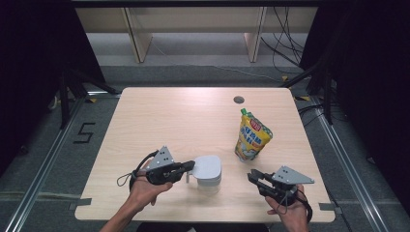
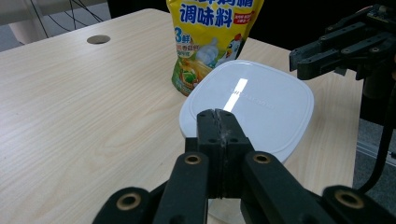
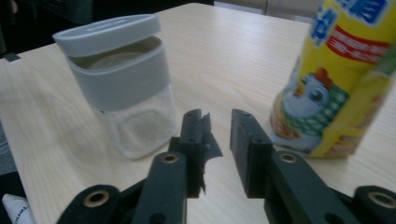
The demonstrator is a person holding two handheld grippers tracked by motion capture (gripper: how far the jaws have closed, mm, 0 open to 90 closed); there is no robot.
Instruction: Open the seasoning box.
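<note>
**Q:** What shows from the high camera?

**A:** A pale wooden surface (image 1: 159, 121). My left gripper (image 1: 189, 167) sits near the front edge, its tip touching the white lid (image 1: 209, 166) of a clear jar (image 1: 209, 183). My right gripper (image 1: 253, 176) rests at the front right, pointing left toward the jar, apart from it. A yellow pouch (image 1: 252, 136) with a green cap stands upright behind and between the jar and my right gripper. A small round hole (image 1: 239, 100) sits near the far edge of the surface.

**Q:** And from the left gripper camera?

**A:** My left gripper (image 2: 218, 122) has its two black fingers (image 2: 208, 135) pressed together with no gap, and their tips lie at the near edge of the lid (image 2: 261, 100). I cannot tell whether they pinch the lid's rim or just touch it. The pouch (image 2: 210, 37) stands just behind the lid. My other gripper (image 2: 322, 53) shows at the upper right.

**Q:** And from the right gripper camera?

**A:** My right gripper (image 3: 217, 128) has its fingers (image 3: 245, 140) parted with bare surface between them, holding nothing. The jar (image 3: 126, 102) stands to the left, with a grey band below its lid (image 3: 107, 32), which sits tilted and lifted on one side. The pouch (image 3: 336, 84) stands at the right.
</note>
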